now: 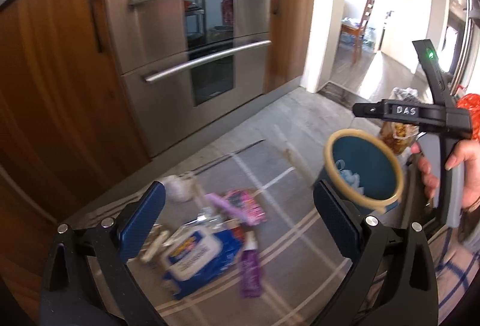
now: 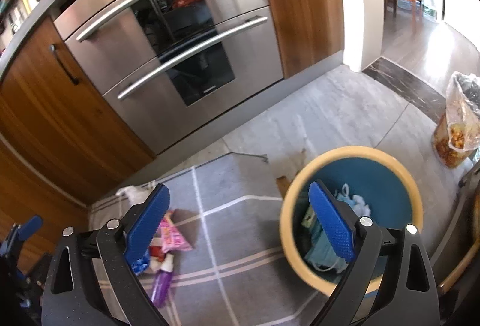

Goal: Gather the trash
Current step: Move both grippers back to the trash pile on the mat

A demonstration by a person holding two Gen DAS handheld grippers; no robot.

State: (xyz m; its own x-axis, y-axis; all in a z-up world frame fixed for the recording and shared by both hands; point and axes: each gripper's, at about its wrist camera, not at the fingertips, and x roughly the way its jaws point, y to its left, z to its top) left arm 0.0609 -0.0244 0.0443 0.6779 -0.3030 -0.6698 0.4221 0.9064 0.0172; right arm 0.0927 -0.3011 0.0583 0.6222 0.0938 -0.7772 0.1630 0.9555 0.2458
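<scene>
the left tongs (image 1: 240, 228) stand wide open with nothing between the blue pads, hanging above the floor. just below and ahead of them lies the trash on a grey rug (image 1: 288, 281): a blue wipes pack (image 1: 195, 254), a purple bottle (image 1: 251, 273) beside it, and a pink wrapper (image 1: 246, 204) a little further out. to their right stands the bin (image 1: 364, 167), blue inside with a cream rim, some pale blue scraps at its bottom. the right tongs (image 2: 240, 227) are also spread wide and empty, their right pad over the bin's mouth, the pink wrapper and purple bottle under their left pad. a hand (image 1: 450, 173) grips the right tool. an oven (image 2: 180, 40) stands well ahead.
</scene>
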